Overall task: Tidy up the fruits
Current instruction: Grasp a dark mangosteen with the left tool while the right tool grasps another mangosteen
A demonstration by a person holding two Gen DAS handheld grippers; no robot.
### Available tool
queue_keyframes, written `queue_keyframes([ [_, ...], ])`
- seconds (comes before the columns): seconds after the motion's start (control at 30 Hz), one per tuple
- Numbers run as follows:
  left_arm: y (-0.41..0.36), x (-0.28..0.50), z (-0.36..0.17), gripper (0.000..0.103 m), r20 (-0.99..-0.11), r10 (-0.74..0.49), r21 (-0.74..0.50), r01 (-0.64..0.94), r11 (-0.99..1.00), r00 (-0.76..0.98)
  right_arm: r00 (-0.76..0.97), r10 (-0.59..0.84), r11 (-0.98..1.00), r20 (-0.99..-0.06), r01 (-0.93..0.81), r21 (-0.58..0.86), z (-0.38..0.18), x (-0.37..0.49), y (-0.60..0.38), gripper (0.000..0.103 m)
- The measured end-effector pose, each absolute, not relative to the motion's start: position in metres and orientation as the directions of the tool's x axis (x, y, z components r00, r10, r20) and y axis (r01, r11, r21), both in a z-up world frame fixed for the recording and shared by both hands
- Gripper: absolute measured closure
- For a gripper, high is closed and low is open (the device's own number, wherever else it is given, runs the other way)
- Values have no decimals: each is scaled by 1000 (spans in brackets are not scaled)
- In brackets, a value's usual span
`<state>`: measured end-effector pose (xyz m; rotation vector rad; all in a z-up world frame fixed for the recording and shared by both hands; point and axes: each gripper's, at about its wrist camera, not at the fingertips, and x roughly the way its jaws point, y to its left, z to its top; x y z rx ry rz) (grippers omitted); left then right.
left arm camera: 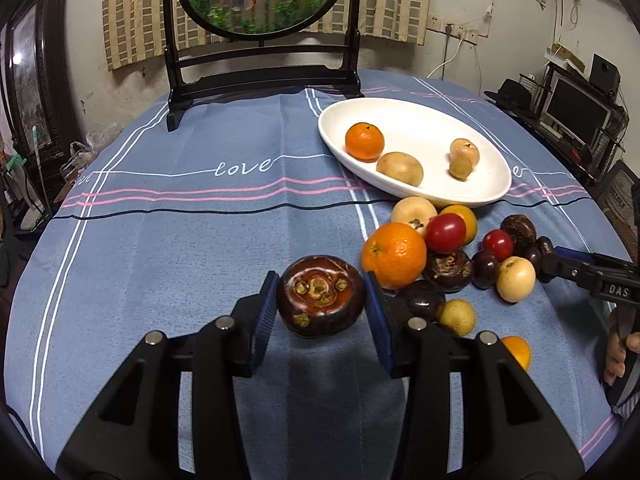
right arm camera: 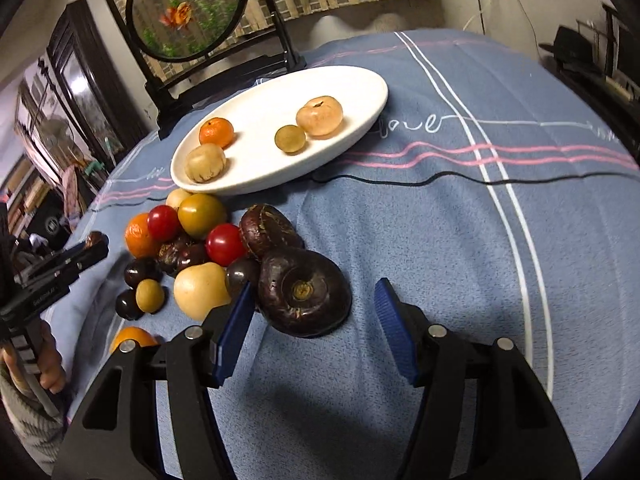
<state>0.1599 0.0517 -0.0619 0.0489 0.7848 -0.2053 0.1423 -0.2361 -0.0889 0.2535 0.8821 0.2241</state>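
My left gripper [left arm camera: 321,298] pinches a dark water chestnut [left arm camera: 321,296] above the bench [left arm camera: 180,240] while my right gripper [right arm camera: 316,322], spread wide, frames another chestnut [right arm camera: 304,296] beside the fruit pile [right arm camera: 192,252], and the white oval dish [left arm camera: 424,120] holds a tangerine [left arm camera: 364,141] and three pale fruits.
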Motion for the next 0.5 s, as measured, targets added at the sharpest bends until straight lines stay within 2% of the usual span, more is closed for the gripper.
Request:
queue_keyframes([
  [0.13, 50, 159, -63, 59, -710, -167, -31, 207, 978, 684, 621, 306, 944, -721, -98, 316, -88, 141, -235, 50],
  [0.4, 49, 161, -65, 59, -719, -162, -26, 206, 978, 676, 637, 277, 955, -719, -103, 277, -88, 147, -227, 51],
  [0.5, 49, 162, -66, 59, -723, -157, -26, 200, 979, 673, 638, 278, 955, -718, -106, 275, -88, 146, -226, 55],
])
